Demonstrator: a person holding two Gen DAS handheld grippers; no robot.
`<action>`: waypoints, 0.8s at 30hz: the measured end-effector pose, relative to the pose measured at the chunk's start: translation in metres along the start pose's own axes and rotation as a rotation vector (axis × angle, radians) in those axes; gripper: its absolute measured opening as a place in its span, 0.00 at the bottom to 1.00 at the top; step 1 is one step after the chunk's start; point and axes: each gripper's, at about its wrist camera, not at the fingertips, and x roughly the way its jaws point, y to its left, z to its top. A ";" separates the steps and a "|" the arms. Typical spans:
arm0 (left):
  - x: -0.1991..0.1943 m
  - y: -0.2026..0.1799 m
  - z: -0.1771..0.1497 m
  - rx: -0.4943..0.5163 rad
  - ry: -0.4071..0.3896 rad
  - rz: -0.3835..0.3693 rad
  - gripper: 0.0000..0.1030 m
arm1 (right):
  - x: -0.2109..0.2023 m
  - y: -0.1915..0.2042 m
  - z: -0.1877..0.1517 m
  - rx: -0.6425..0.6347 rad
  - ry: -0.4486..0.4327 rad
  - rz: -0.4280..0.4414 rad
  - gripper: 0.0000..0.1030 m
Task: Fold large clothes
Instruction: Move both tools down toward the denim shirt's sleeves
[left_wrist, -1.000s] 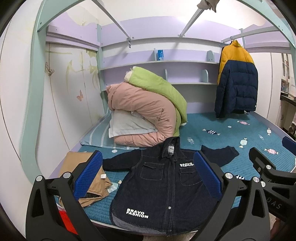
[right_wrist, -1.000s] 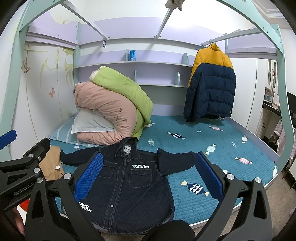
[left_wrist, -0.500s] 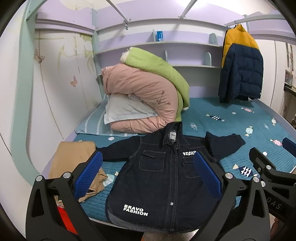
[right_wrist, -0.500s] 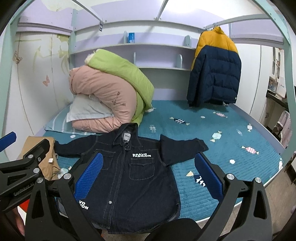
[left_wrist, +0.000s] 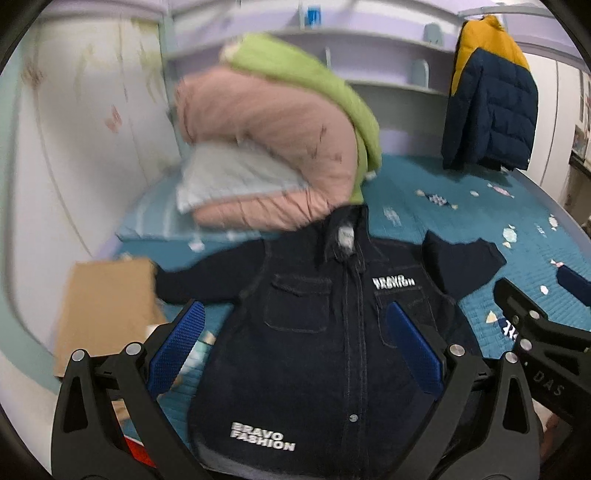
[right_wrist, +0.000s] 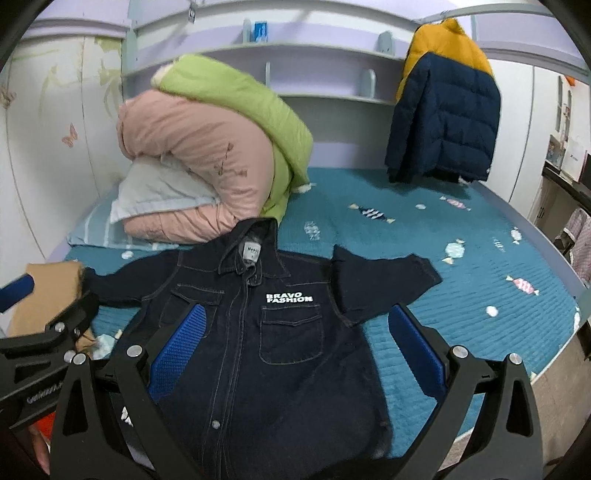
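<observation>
The denim jacket (right_wrist: 258, 332) lies flat on the bed (right_wrist: 461, 314), collar away, long axis running straight ahead; left gripper (left_wrist: 295, 350) and right gripper (right_wrist: 297, 350) hover over its hem, jaws wide and empty

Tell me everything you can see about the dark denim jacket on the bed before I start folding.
The denim jacket is dark navy, with lighter stitching, two flap chest pockets, a buttoned placket and a collar with a white label. White BRAVO FASHION print sits above one chest pocket and near the hem. It lies front up and spread flat on the teal bedspread, collar toward the pink duvet, hem at the near edge. Both sleeves lie out sideways. Neither gripper touches it.
</observation>
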 end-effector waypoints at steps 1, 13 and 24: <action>0.017 0.009 -0.001 -0.025 0.032 -0.024 0.96 | 0.017 0.007 0.000 -0.007 0.026 0.009 0.93; 0.225 0.139 -0.018 -0.495 0.342 -0.092 0.95 | 0.148 0.073 -0.015 -0.073 0.227 0.103 0.93; 0.323 0.243 -0.018 -0.723 0.284 0.142 0.95 | 0.204 0.092 -0.023 -0.117 0.280 0.131 0.93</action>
